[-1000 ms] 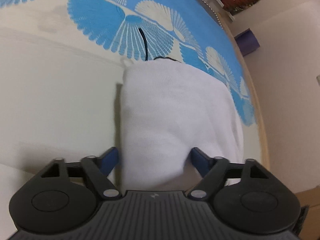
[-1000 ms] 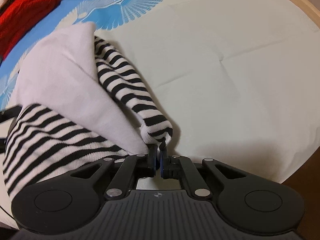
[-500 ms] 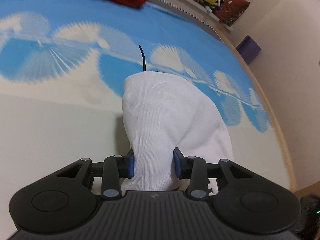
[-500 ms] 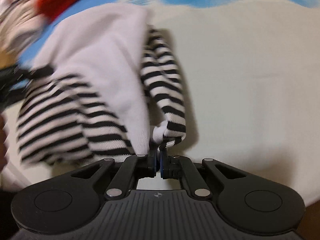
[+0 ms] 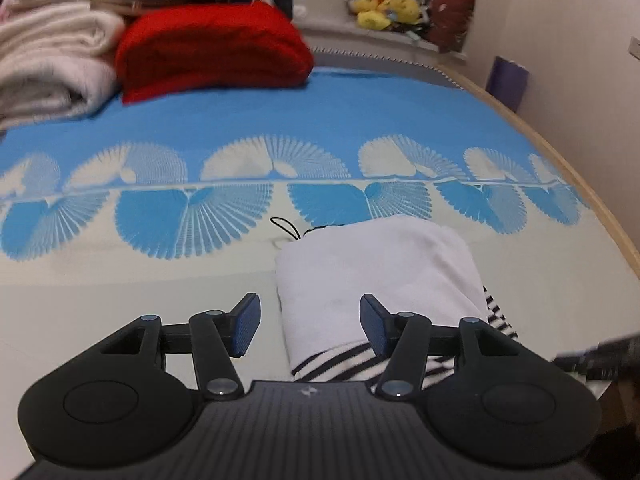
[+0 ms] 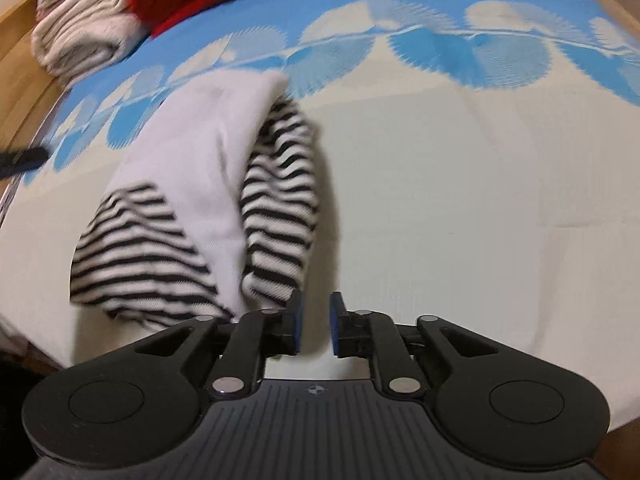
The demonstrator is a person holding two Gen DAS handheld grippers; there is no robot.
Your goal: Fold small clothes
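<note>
A small folded garment (image 5: 380,276), white on the outside with black-and-white striped parts, lies on the cream and blue bed cover (image 5: 160,272). My left gripper (image 5: 308,328) is open, with its jaws astride the garment's near left edge and holding nothing. In the right wrist view the same garment (image 6: 192,184) lies left of centre with a striped sleeve (image 6: 280,216) along its right side. My right gripper (image 6: 315,326) is open and empty, just in front of the sleeve's end.
A folded red garment (image 5: 212,48) and rolled cream blankets (image 5: 48,64) are stacked at the far side of the bed. Plush toys (image 5: 384,8) sit on a ledge behind. The bed's wooden edge (image 5: 592,200) runs along the right, by the wall.
Both grippers have opened and let go of the garment. Both have pulled back and tilted up, so more of the bed and the far pile shows. The sleeve now lies on the bed.
</note>
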